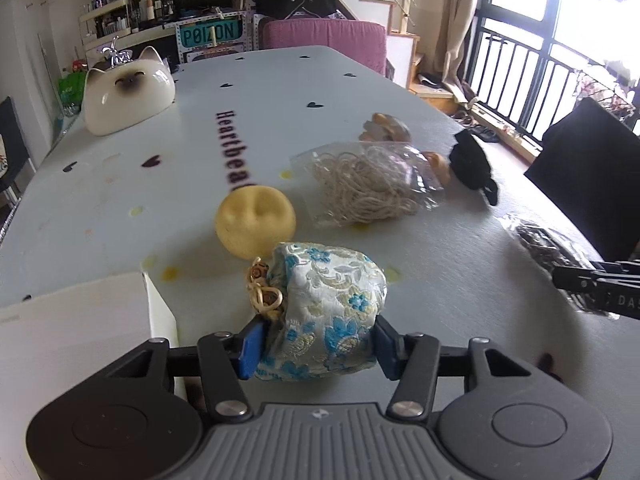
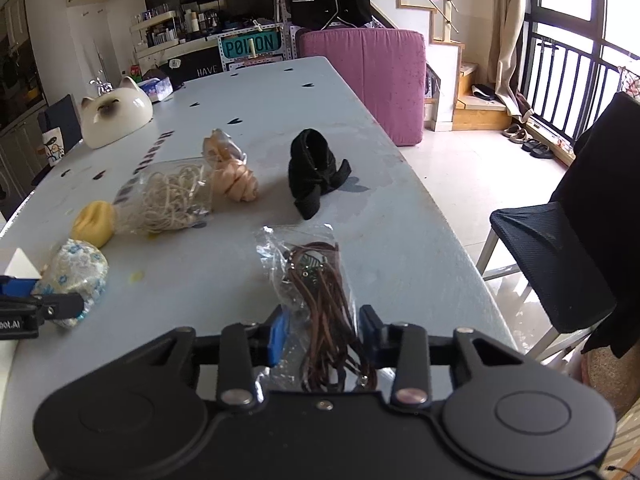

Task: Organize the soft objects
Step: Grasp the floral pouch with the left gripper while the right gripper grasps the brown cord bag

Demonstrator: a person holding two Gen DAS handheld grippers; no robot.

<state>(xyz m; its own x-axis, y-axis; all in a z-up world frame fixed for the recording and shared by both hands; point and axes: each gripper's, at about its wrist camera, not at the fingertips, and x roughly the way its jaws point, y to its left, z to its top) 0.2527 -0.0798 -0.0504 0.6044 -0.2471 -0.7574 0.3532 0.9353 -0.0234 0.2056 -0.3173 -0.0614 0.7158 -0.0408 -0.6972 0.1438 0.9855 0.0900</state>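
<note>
- The left gripper [image 1: 318,344] has its blue pads pressed against both flanks of a brocade pouch [image 1: 328,308], white with blue flowers, so the pouch is clamped about half-wide between the fingers; it sits at the near edge of the table [image 1: 120,208], drawstring beads bunched on its left side.
- The right gripper [image 2: 324,332] is narrowed around a clear bag of brown cords [image 2: 316,280]; the bag lies between the pads, but whether they actually press it I cannot tell.
- Just beyond the pouch sits a dented yellow foam ball [image 1: 256,220], nearly touching it; to its right is a clear bag of pale string [image 1: 368,188].
- Further back lie a knotted peach cloth [image 2: 236,180] and a rolled black fabric [image 2: 314,168], apart from one another.
- A white box [image 1: 80,340] stands just left of the pouch (its corner close to the left pad).
- A ceramic cat head [image 1: 128,92] rests far back on the left.
- The table is pale, printed with small black hearts and lettering, with yellow spots near the ball.
- Around it: a pink cushioned seat [image 2: 368,80], a black chair [image 2: 552,256], shelves, stairs and a barred window.
- The cord bag's long axis runs away from the right gripper, cords trailing toward the camera.
</note>
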